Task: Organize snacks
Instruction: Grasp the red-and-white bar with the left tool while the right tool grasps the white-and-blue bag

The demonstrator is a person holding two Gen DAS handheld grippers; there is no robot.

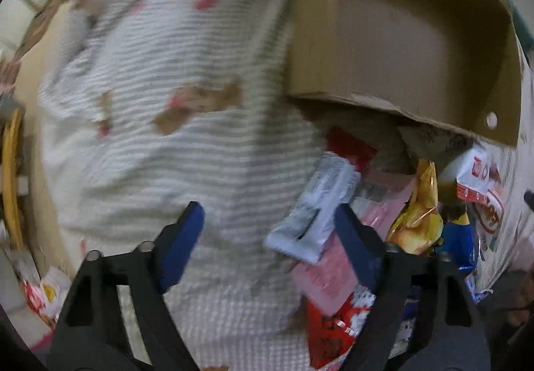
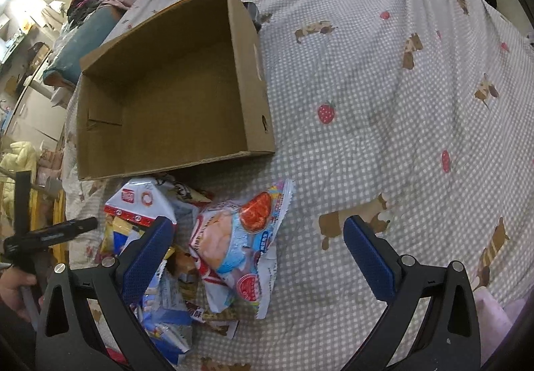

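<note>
An empty cardboard box [image 1: 313,37] [image 2: 253,77] lies on the bed with its open side facing the cameras. In front of it is a pile of snack packets. My left gripper [image 1: 271,239] points down at the pile's edge, open, with a grey-white packet [image 1: 317,211] against its right finger and a pink packet [image 1: 322,274] below; the pads press on nothing. A yellow bag [image 1: 419,221] and a red packet [image 1: 330,331] lie beside them. My right gripper [image 2: 260,254] is open above a light blue and pink snack bag [image 2: 233,244]. A white-red bag [image 2: 140,201] lies left of it.
A checked bedsheet [image 2: 383,97] with dog and strawberry prints covers the bed, wide to the right of the pile. At the left edge of the right wrist view, a person's hand [image 2: 13,287] holds the other gripper's black handle [image 2: 50,234]. Clutter and furniture stand beyond the bed's left side.
</note>
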